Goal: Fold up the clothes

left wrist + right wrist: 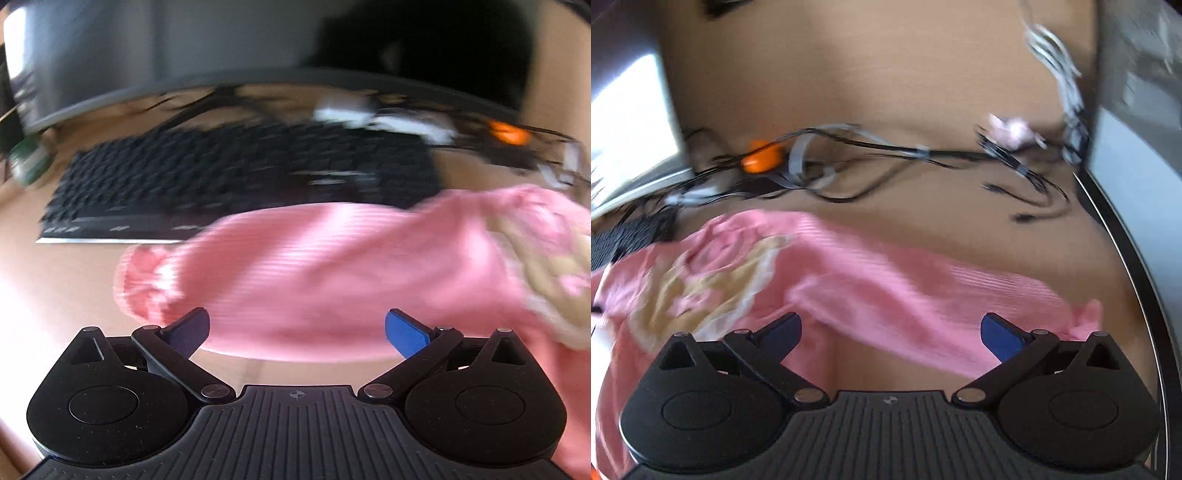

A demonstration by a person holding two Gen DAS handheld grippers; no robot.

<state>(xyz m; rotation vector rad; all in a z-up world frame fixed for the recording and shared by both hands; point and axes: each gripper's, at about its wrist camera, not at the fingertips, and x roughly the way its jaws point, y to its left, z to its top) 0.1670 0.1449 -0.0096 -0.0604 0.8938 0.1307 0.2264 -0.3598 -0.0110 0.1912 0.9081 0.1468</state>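
In the left wrist view, the left gripper (297, 330) is seen nearest the lens, its two blue-padded fingers (406, 332) spread wide apart with nothing held between them. Just beyond the fingertips a pink garment (332, 273) is laid on the tan desk (62, 288); one ribbed sleeve is stretched toward the left, its gathered cuff (142, 284) ending short of the near edge of a black keyboard (236, 181). A cream and white print (554, 273) is shown on the body of the garment at the right. Behind the keyboard a tangle of cables (388, 110) and a small orange object (508, 133) are made out, though blurred, and a dark monitor (147, 55) is set at the far edge of the desk.

In the right wrist view, the right gripper (891, 332) is likewise held with its fingers (1001, 336) well apart and empty. The garment's other sleeve (942, 295) is spread across just past the fingertips, running toward the right edge of the desk, where its cuff (1086, 321) lies. The printed front is seen at the left. Farther off, bare desk surface is followed by black and grey cables, the orange object among them, and a small pale item (1012, 131) too blurred to be identified.
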